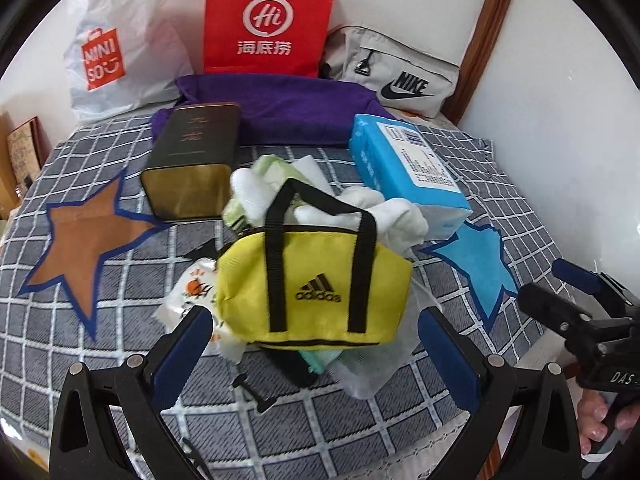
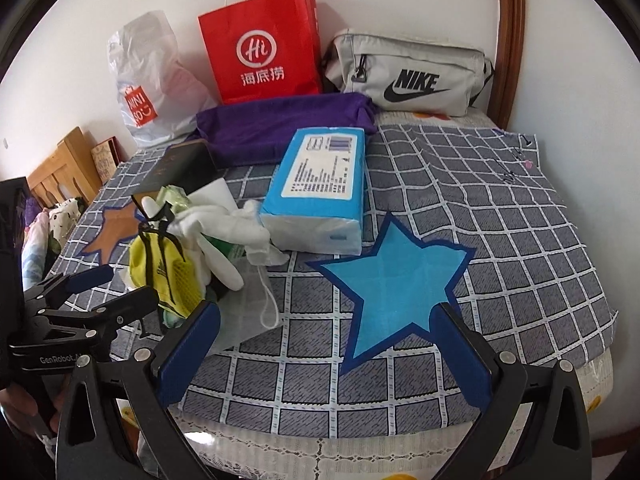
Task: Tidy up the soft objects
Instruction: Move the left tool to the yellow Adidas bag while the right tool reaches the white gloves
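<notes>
A small yellow Adidas bag point(image 1: 316, 284) with black handles sits on a heap of soft things: white gloves point(image 1: 384, 216), green-white cloth point(image 1: 276, 168) and a printed packet point(image 1: 192, 292). My left gripper point(image 1: 316, 344) is open, its blue pads either side of the bag's near end, not touching. The heap also shows in the right wrist view, with the yellow bag point(image 2: 160, 272) and the white gloves point(image 2: 224, 224). My right gripper point(image 2: 328, 344) is open and empty over the blue star patch point(image 2: 396, 276). It also appears at the right edge of the left wrist view point(image 1: 576, 292).
On the grey checked cloth point(image 2: 500, 220) lie a blue tissue pack point(image 2: 320, 184), a dark tin box point(image 1: 192, 160), a purple cloth point(image 1: 288, 108) and an orange star patch point(image 1: 80, 240). Behind stand a Miniso plastic bag point(image 1: 116, 60), a red paper bag point(image 1: 268, 20) and a grey Nike pouch point(image 1: 400, 72).
</notes>
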Motion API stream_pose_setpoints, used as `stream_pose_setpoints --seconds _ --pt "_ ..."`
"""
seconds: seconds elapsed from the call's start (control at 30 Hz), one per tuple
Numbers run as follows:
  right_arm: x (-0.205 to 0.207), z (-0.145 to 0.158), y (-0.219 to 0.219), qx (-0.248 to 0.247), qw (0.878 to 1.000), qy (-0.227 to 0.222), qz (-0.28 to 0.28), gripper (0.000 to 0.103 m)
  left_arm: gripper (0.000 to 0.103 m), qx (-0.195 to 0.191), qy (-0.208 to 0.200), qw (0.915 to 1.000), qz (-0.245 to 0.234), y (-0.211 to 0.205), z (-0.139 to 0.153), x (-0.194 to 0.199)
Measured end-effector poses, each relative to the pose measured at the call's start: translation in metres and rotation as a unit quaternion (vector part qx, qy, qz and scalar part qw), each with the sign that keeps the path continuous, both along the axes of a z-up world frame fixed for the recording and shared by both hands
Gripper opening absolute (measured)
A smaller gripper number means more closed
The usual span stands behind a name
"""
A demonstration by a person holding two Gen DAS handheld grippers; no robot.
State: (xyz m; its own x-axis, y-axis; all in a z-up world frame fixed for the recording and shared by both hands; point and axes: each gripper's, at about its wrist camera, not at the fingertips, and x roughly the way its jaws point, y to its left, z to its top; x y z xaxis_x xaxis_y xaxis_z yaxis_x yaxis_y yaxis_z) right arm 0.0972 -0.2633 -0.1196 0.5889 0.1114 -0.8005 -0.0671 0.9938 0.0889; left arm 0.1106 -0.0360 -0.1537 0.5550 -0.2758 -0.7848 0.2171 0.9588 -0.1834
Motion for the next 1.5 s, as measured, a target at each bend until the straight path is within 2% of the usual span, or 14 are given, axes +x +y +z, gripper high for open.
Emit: stream_pose_setpoints --seconds 0.27,0.43,0.57,0.87,1.23,1.4,1.5 --pt "0.013 -0.016 -0.001 -0.001 1.000 0.020 0.004 0.103 0.103 0.003 0.003 1.0000 -0.008 -0.011 -0.013 0.019" --pt "0.021 -0.023 0.002 -0.003 0.999 0.031 0.011 0.103 0.103 0.027 0.003 0.9996 0.002 -0.015 -0.018 0.033" --pt "0.028 -0.027 0.007 -0.006 0.999 0.040 0.015 0.103 0.103 0.019 0.008 0.9998 0.006 -0.006 -0.021 0.035" --pt "0.035 -0.027 0.024 -0.019 0.998 0.043 0.029 0.103 0.101 -0.015 0.032 0.9994 0.002 0.035 -0.023 0.022" --pt "0.031 -0.026 0.043 -0.028 0.998 0.040 0.046 0.103 0.101 -0.001 0.021 0.9991 -0.036 0.041 -0.022 -0.006" --pt "0.024 -0.023 0.050 -0.027 0.997 0.036 0.057 0.103 0.101 -0.010 0.013 0.9985 -0.052 0.035 -0.027 -0.009" --pt "0.020 -0.022 0.054 -0.035 0.997 0.035 0.064 0.103 0.100 0.007 0.000 0.9984 -0.056 0.026 -0.029 -0.008"
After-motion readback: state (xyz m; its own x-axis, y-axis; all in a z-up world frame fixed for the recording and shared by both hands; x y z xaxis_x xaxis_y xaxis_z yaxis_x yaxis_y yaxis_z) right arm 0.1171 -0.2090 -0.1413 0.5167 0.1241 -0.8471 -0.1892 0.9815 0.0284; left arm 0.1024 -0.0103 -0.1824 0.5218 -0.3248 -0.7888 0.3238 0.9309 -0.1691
